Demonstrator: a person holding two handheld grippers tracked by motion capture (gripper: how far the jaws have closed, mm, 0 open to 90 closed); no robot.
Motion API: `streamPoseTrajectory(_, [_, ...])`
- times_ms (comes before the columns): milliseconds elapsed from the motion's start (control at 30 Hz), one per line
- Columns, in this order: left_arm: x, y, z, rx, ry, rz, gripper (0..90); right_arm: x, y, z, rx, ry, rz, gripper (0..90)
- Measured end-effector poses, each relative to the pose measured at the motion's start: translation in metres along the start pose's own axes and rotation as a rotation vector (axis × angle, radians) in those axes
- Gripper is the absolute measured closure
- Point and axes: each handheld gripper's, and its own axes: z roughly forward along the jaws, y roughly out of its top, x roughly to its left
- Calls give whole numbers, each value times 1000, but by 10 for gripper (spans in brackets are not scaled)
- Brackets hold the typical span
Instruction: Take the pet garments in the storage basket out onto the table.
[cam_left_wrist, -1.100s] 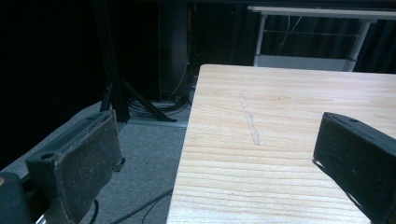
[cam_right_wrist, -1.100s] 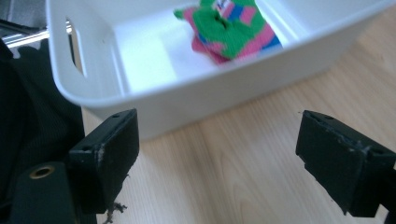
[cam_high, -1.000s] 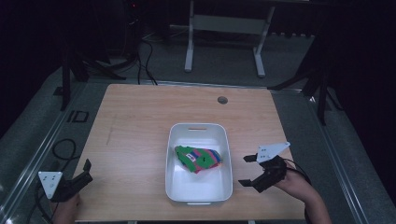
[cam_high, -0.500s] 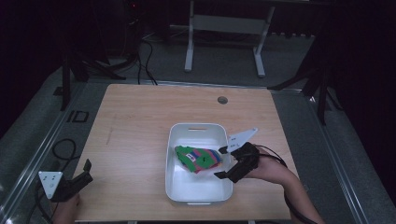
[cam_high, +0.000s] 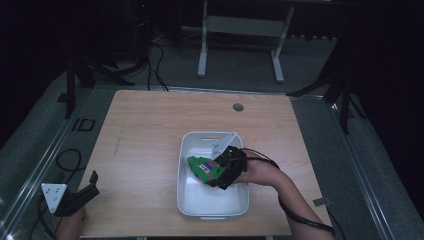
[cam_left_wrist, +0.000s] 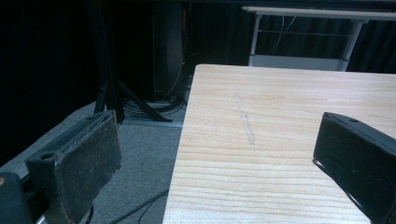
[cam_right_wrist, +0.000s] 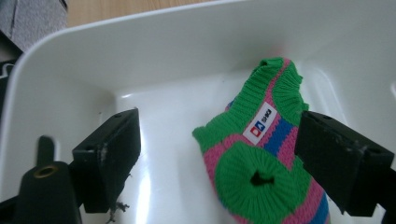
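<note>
Your right gripper (cam_right_wrist: 219, 158) is spread wide over the sock (cam_right_wrist: 261, 172), which lies in the tub (cam_high: 187, 200), lined up to pinch it; left gripper (cam_left_wrist: 219, 154) hangs open at the table (cam_high: 145, 130) corner, out of the way

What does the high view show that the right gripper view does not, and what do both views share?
High view alone: the whole wooden table, the left tongs held open at its near left corner, a round hole near its far edge, and the person's right forearm.
Right gripper view alone: the sock's white label up close, a small hole in its green patch, and the open gap between the right tongs' pads.
Shared: the white tub, the green, pink and blue sock, and the right tongs reaching into it.
</note>
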Motion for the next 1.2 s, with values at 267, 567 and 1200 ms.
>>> streamPoseTrajectory(267, [0, 0, 0, -1, -8, -1, 11, -10, 10, 34, 93, 1, -3, 159])
streamPoseTrajectory(567, [0, 0, 0, -3, -12, -4, 12, -14, 17, 66, 218, -30, -10, 163])
streamPoseTrajectory(1200, [1, 0, 0, -1, -20, -7, 12, -12, 11, 87, 322, -200, -71, 729])
